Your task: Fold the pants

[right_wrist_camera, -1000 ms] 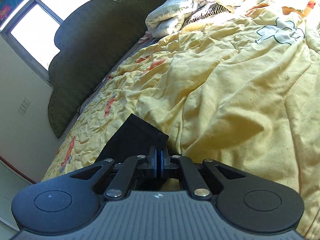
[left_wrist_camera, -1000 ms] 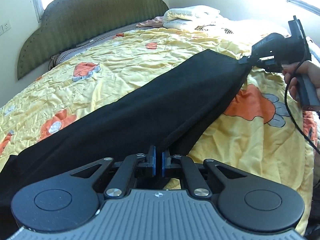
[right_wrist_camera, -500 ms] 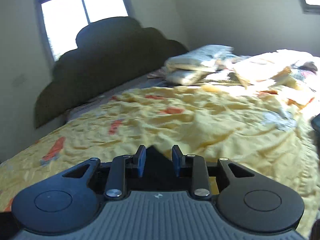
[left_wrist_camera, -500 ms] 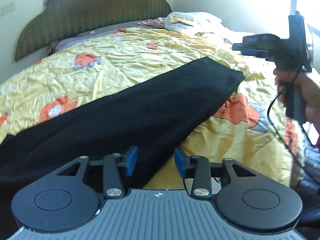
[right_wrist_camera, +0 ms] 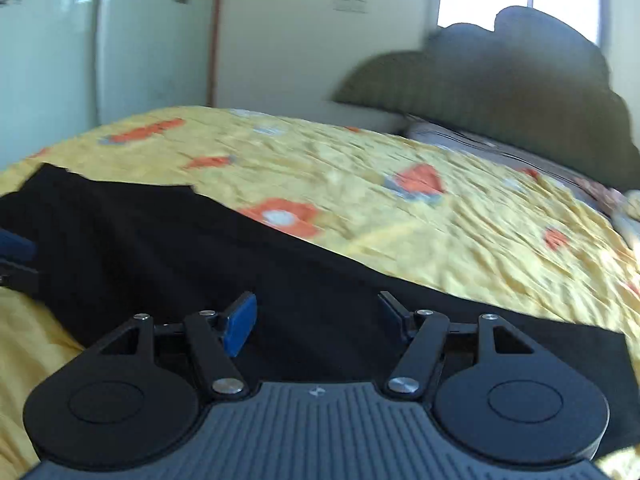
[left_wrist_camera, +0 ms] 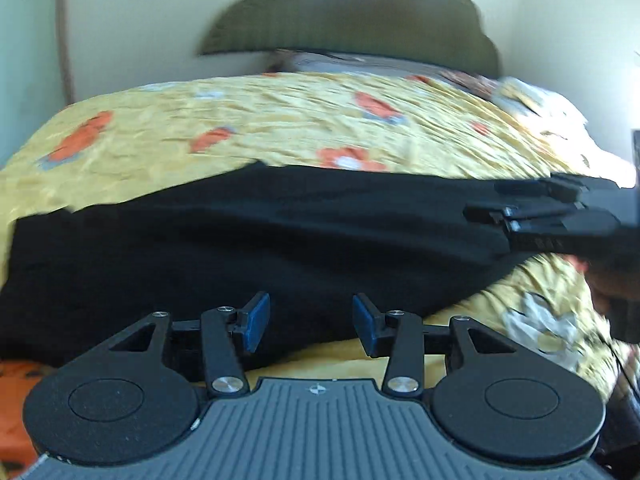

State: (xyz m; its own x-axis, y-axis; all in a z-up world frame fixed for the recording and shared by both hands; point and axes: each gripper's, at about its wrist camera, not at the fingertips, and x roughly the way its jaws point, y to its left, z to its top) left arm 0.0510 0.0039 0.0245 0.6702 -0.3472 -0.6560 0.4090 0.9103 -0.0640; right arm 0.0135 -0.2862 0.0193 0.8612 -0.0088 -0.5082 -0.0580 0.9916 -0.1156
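Black pants (left_wrist_camera: pixel 260 240) lie flat in a long band across the yellow flowered bedspread (left_wrist_camera: pixel 280 120); they also show in the right wrist view (right_wrist_camera: pixel 180 248). My left gripper (left_wrist_camera: pixel 310 320) is open and empty, just above the near edge of the pants. My right gripper (right_wrist_camera: pixel 318 320) is open and empty over the pants; it also shows in the left wrist view (left_wrist_camera: pixel 552 220) at the right end of the pants. Both views are motion-blurred.
A dark green headboard (left_wrist_camera: pixel 360 20) stands against the wall behind the bed, also in the right wrist view (right_wrist_camera: pixel 500 88). Pillows (left_wrist_camera: pixel 540 100) lie at the far right. A pale cabinet or door (right_wrist_camera: pixel 80 40) is beyond the bed's left side.
Both grippers have let go of the pants and opened wide. The pants now lie flat on the bed. Both cameras have swung left across the bed.
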